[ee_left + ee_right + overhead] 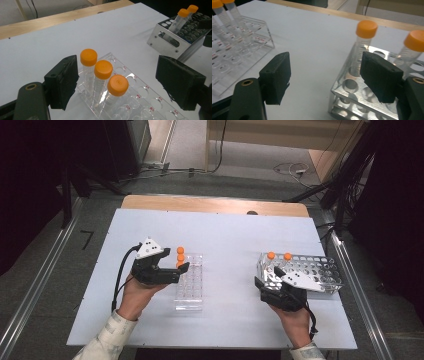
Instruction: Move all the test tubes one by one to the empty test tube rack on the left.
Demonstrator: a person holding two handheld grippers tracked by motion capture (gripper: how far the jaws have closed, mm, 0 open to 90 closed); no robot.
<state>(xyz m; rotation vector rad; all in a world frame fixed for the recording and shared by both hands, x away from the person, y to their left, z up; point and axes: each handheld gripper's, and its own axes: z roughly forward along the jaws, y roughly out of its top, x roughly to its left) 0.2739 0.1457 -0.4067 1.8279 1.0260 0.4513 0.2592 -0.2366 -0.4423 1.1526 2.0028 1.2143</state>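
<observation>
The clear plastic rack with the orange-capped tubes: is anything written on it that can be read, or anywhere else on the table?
"A4", "A5", "A6": small red labels beside holes of the clear rack.
"B5", "C4": likely readings of two more red labels there, blurred.
Other red hole labels on it: too blurred to read.
Scale marks on the tubes: too small to read.
Metal rack: no writing visible.
</observation>
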